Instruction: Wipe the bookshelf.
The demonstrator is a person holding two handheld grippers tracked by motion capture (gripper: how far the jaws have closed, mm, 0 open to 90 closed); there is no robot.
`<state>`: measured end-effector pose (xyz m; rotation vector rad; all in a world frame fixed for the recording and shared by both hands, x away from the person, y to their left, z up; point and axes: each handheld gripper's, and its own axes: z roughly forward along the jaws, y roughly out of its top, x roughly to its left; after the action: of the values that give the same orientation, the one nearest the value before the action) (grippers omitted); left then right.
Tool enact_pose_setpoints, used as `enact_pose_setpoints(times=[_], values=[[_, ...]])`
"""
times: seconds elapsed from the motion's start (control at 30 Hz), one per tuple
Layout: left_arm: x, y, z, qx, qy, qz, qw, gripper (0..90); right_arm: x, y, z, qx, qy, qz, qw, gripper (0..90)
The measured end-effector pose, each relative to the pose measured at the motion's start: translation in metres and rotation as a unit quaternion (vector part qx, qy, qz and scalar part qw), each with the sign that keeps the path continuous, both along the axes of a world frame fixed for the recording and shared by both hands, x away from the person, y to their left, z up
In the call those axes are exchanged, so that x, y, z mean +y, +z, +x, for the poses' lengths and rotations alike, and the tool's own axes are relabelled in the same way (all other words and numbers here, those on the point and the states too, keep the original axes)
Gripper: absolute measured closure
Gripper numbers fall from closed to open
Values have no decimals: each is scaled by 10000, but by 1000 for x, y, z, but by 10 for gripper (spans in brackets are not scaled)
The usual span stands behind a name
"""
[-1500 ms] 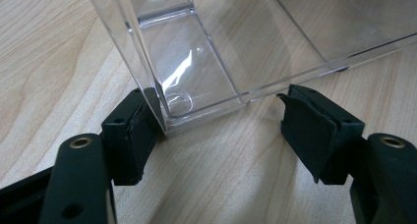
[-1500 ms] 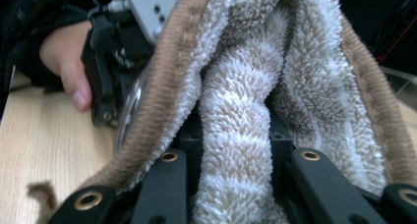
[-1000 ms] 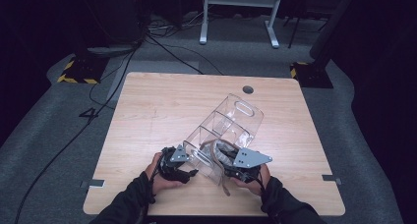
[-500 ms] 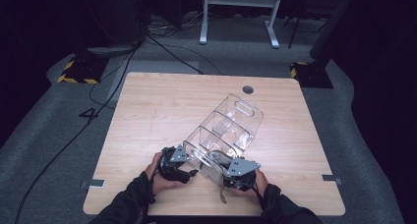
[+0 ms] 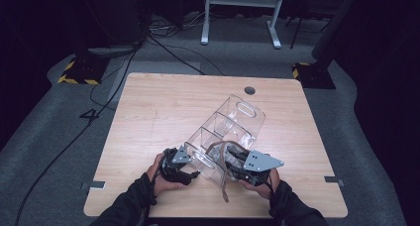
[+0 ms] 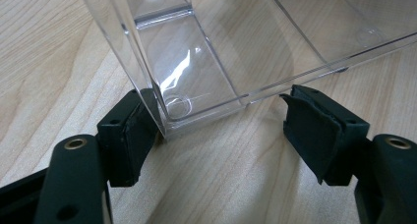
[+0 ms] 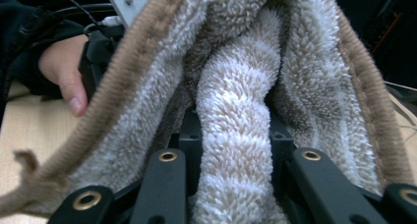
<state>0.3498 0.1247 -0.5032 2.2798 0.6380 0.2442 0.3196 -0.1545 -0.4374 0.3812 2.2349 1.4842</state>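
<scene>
Left gripper [image 5: 194, 169]: low at the near table edge, jaws spread wide, one pad touching, nothing clamped; right gripper [image 5: 233, 161]: jaws pinched together on a fold held between them; both forearms enter from the near side, hands level.

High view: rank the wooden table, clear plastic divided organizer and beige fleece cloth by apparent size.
1. Wooden table, by far the largest.
2. Clear plastic divided organizer.
3. Beige fleece cloth, smallest, bunched in the right gripper.
</scene>
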Motion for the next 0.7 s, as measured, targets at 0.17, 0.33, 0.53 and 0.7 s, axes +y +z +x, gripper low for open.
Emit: enact_pose_setpoints(times=[0.17,0.33,0.53,0.7], values=[[0,0,0,3,-3,6,10000,290,10,-14,-1,53,104,-343,9993,698],[0,0,0,-3,-18,26,10000,283,17,-41,3,519,250,-656,9962,698],[0,0,0,-16,3,29,10000,283,20,-57,5,652,246,-997,9926,698],[0,0,0,-17,-10,38,10000,279,15,-36,1,440,244,-721,9961,697]])
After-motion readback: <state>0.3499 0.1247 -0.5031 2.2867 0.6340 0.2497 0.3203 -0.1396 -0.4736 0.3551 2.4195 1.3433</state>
